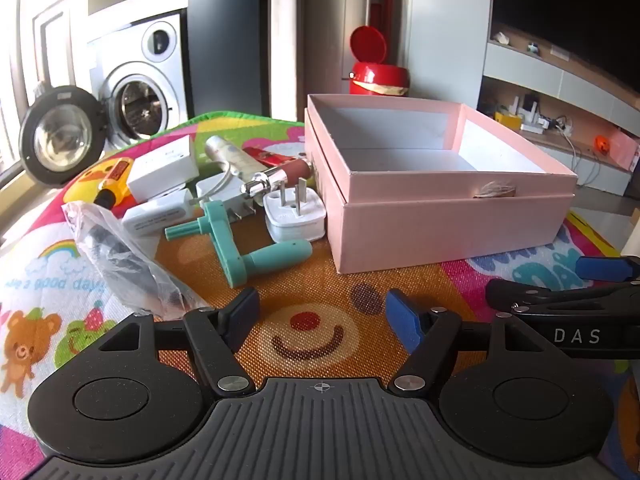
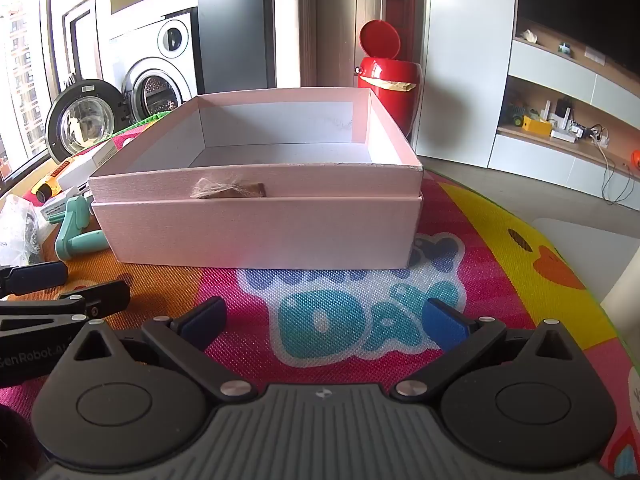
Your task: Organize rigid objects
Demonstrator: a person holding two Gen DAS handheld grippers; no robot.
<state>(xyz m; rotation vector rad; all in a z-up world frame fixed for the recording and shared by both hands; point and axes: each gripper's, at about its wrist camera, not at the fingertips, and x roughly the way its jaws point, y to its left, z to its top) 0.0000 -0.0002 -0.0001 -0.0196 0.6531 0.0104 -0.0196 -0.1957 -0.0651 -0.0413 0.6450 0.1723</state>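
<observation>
Both grippers hover over the colourful play mat [image 1: 320, 280] with fingers spread wide, holding nothing: the left gripper [image 1: 322, 312] and the right gripper [image 2: 324, 320]. At 11 o'clock lies a teal crank handle [image 1: 240, 244], then a white plug [image 1: 294, 216]. At 1 o'clock sits the empty pink box [image 1: 440, 208].

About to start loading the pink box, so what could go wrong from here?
The items are heaped: lifting the white plug may drag the lipstick resting just behind it. The bag is slippery and loose, so it may slide from the jaws. The box sits nested in its lid and could shift if bumped.
</observation>
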